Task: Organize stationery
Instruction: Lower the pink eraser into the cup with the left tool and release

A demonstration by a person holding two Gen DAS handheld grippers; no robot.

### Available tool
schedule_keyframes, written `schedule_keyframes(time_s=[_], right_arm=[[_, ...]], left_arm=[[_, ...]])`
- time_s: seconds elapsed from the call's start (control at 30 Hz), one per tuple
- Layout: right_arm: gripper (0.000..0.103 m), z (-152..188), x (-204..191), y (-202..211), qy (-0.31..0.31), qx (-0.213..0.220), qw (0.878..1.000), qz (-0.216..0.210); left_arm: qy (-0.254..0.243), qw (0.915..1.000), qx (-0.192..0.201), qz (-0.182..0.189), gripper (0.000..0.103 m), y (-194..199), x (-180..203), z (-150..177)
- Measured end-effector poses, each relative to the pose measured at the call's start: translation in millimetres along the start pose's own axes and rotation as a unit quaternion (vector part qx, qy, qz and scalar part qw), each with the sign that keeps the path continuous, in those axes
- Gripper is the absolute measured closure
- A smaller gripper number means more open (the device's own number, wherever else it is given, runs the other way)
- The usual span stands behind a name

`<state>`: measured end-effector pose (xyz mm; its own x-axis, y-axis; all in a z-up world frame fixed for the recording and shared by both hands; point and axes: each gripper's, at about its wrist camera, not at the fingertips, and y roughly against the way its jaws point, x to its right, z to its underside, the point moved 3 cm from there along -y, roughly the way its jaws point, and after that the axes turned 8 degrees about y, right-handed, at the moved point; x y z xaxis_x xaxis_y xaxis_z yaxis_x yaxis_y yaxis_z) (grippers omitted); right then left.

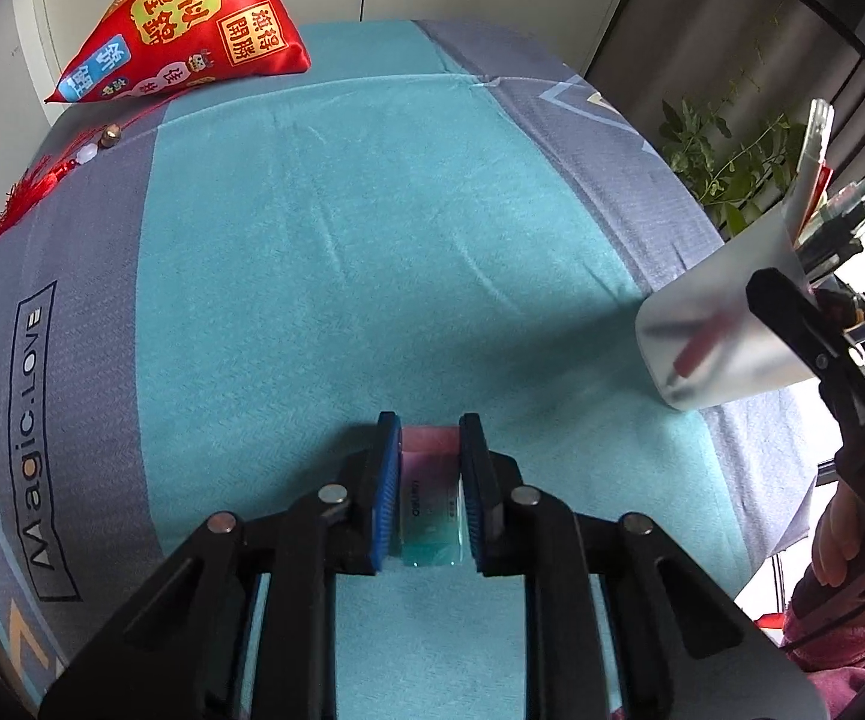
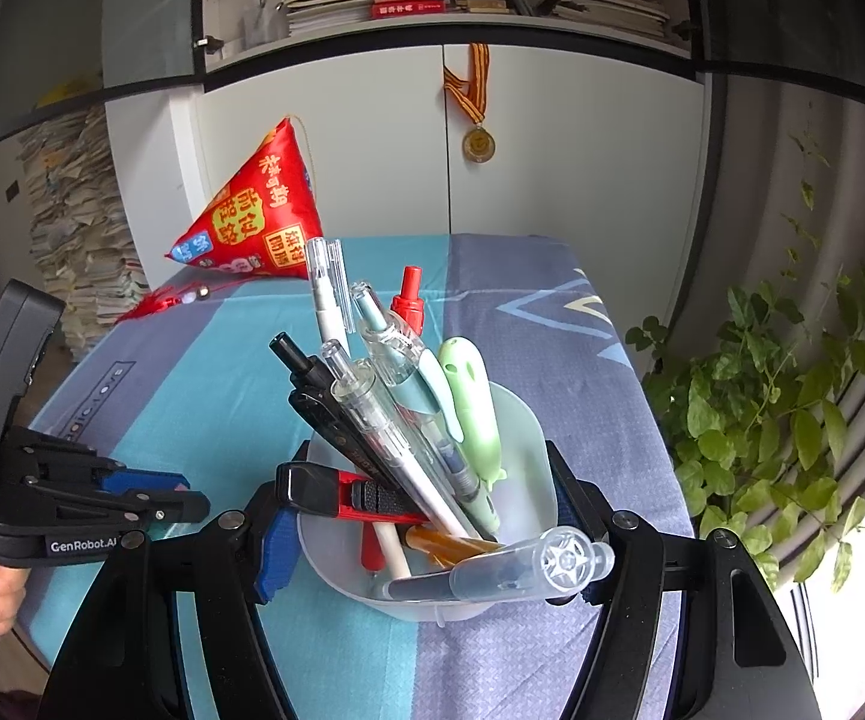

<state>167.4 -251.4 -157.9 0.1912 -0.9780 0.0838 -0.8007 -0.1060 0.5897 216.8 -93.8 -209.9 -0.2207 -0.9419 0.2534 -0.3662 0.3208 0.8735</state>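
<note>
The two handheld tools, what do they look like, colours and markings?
Both tools, left tool and right tool, are black jointed plastic with silver pivot pins and ribbed blue finger pads. The left one's body reads "GenRobot.AI" in white. A fuzzy pink sleeve covers the right arm.

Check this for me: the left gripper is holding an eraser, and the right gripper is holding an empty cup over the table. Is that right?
Not quite: the cup is not empty. The right wrist view shows it packed with pens and a red utility knife. The rest stands: the left gripper holds the eraser, and the right gripper holds the cup over the table.
</note>
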Motion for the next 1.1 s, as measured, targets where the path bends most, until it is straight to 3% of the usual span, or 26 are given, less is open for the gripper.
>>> schedule_keyframes(time_s=[0.37, 0.53, 0.7, 0.8, 1.1], right_arm=[[0.033, 0.8, -0.2, 1.4, -0.001, 0.000, 1.000, 0.001], [0.033, 0.6, -0.5, 1.6, 0.000, 0.000, 1.000, 0.000], [0.033, -0.1, -3.3, 1.0, 0.004, -0.002, 1.000, 0.003], [0.033, -0.2, -2.8, 1.0, 0.002, -0.002, 1.000, 0.002], [0.033, 0.7, 5.6, 0.6, -0.017, -0.005, 1.000, -0.014]], left_arm=[[-0.039, 0.9954, 0.073, 0.048, 0.085, 61.0, 32.1, -12.3], [-0.054, 0.9875, 0.099, 0.110, 0.085, 91.6, 54.7, -25.0], [-0.085, 0.9737, 0.115, 0.177, 0.085, 114.4, 87.4, -39.8], [-0.111, 0.9662, 0.112, 0.204, 0.085, 118.7, 108.5, -43.1], [-0.093, 0.9662, 0.053, 0.234, 0.085, 97.7, 127.8, -52.1]])
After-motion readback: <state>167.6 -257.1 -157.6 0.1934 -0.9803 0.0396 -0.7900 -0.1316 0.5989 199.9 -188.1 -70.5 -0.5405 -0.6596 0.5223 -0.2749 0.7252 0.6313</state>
